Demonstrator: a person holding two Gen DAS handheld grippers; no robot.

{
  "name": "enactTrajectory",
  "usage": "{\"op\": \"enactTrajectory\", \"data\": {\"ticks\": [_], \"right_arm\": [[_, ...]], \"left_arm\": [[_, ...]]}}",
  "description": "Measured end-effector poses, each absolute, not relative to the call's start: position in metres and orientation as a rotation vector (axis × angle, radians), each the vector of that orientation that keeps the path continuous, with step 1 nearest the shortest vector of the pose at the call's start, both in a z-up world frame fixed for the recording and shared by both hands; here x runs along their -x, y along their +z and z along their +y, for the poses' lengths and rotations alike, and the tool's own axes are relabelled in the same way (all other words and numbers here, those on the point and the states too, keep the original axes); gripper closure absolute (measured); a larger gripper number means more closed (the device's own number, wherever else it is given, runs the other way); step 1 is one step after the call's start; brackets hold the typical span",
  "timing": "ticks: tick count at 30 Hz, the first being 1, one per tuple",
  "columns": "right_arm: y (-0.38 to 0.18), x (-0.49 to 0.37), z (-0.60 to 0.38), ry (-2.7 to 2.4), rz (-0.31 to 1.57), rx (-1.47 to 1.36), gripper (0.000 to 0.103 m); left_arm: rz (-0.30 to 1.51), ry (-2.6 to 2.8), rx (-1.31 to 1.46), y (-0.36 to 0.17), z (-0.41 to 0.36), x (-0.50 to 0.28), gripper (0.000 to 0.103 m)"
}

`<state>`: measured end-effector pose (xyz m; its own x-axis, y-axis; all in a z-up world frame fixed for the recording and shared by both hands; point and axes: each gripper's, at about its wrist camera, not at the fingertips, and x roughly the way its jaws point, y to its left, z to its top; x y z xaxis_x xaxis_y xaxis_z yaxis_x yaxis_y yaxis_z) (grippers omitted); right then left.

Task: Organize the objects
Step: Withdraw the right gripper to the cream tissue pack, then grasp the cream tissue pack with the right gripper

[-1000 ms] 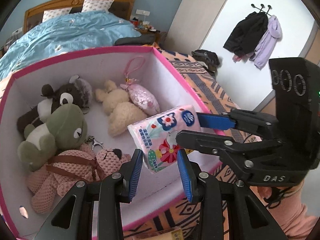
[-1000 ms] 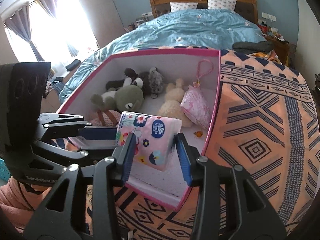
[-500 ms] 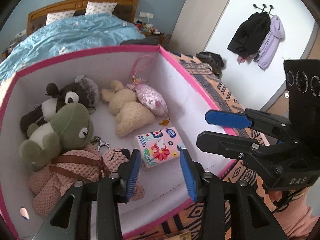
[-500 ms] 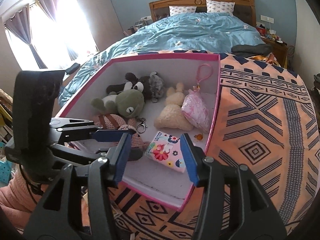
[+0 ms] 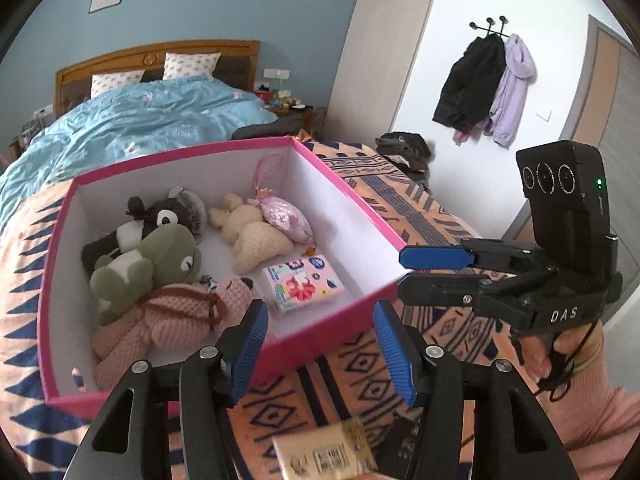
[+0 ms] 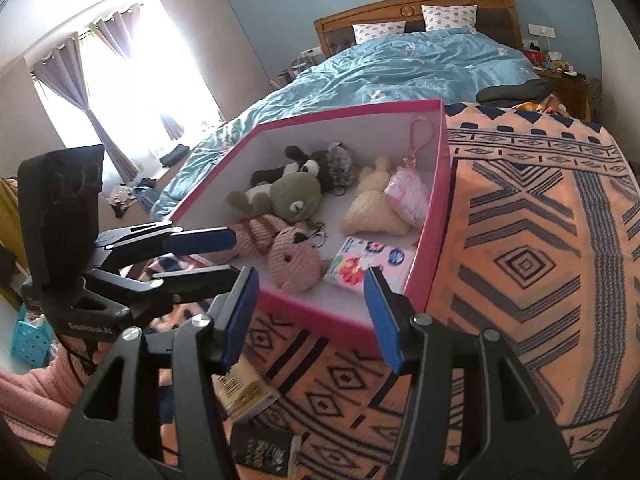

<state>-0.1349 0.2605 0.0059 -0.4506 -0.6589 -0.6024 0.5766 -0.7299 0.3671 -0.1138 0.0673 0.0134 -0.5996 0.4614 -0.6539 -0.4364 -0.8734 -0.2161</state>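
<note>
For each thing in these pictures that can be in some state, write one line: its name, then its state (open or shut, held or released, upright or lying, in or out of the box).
Pink box: open, no lid on it.
Tissue pack: lying flat inside the box, released.
Green frog plush: lying inside the box.
Pink knitted plush: lying inside the box.
Left gripper: open, empty, jaws just opening.
Right gripper: open, empty, jaws just opening.

Partly hidden and cropped items

Yellow packet [image 5: 326, 454] blurred, cut by near edge; pink knitted toy [image 6: 276, 248] partly covered by left gripper [image 6: 224, 256].
</note>
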Motion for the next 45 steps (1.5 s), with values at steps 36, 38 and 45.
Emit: {"op": "enactTrajectory", "data": {"ticks": [36, 38, 45], "right_arm": [[-0.091, 0.037, 0.239, -1.904, -0.093, -1.235, 0.041], [-0.090, 0.032, 0.235, -1.872, -0.074, -1.226, 0.041], [-0.083, 0.053, 0.249, -1.968, -0.182, -1.190, 0.041]], "left_arm": [[-0.105, 2.375, 1.303, -0.083, 0.044, 0.058, 0.040], [-0.112, 2.372, 1.305, -0.084, 0.043, 0.059, 0.040], [-0.177, 2.317, 1.313, -0.088, 0.043, 0.061, 0.041]]}}
